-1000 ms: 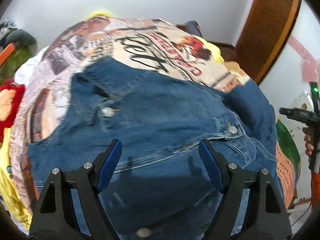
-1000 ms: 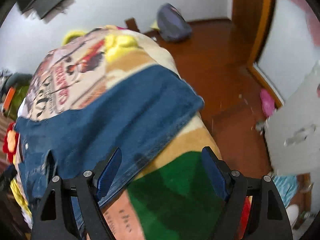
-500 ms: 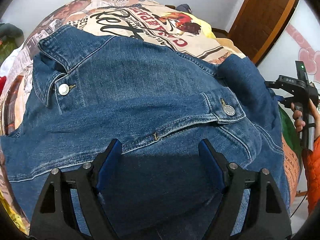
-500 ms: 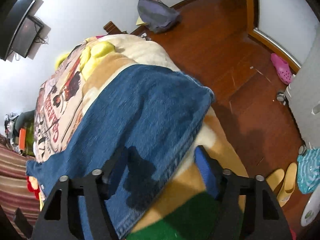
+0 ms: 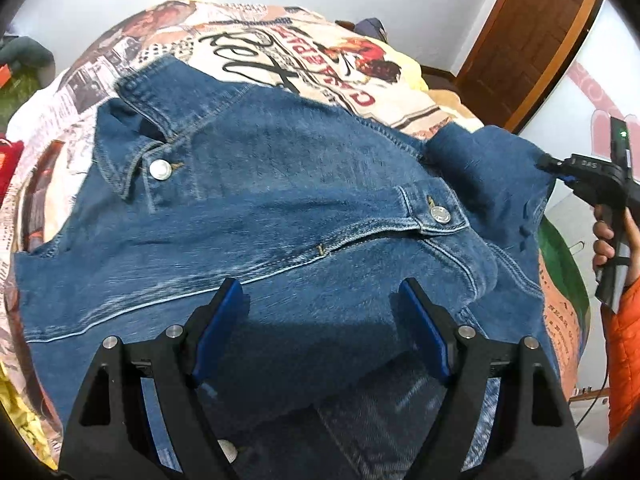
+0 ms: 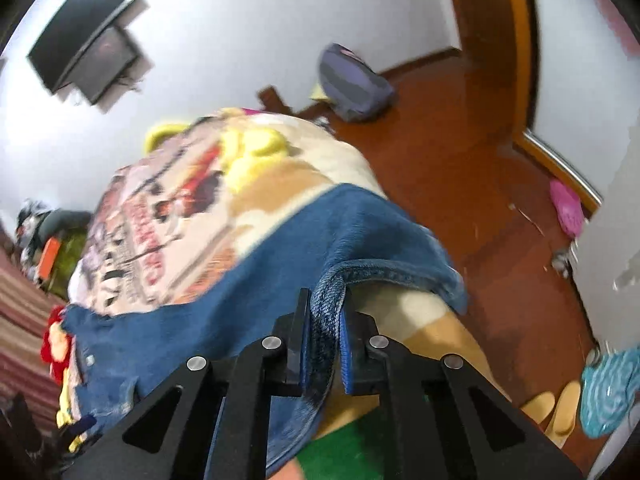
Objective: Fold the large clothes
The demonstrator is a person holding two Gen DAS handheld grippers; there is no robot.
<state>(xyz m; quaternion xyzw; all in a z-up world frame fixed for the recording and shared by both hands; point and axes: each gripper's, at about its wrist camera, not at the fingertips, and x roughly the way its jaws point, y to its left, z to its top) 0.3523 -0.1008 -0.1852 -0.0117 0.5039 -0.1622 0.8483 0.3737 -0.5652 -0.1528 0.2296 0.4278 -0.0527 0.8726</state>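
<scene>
White walls and a reddish wood floor point(image 6: 448, 168) frame a bed draped in a printed blanket point(image 5: 304, 48), where a blue denim jacket point(image 5: 280, 208) lies spread front-up, collar toward the far left and one sleeve reaching to the bed's right edge. Nearest the left camera, the left tongs point(image 5: 320, 320) angle steeply down over the jacket's lower front, jaws wide apart with only flat denim below them and nothing pinched. At that view's right edge the person's hand point(image 5: 608, 236), in an orange sleeve point(image 5: 624, 360), grips the handle of the right tongs point(image 6: 325, 320). Those have just been closing and now clamp the thick hem of the sleeve cuff point(image 6: 332, 300), the fold standing upright between the blue pads. Beyond the cuff the blanket falls away to open floor, with a grey backpack point(image 6: 352, 84) against the far wall, a pink slipper point(image 6: 566, 208) near the doorway, and a dark screen point(image 6: 88, 52) mounted high on the wall.
</scene>
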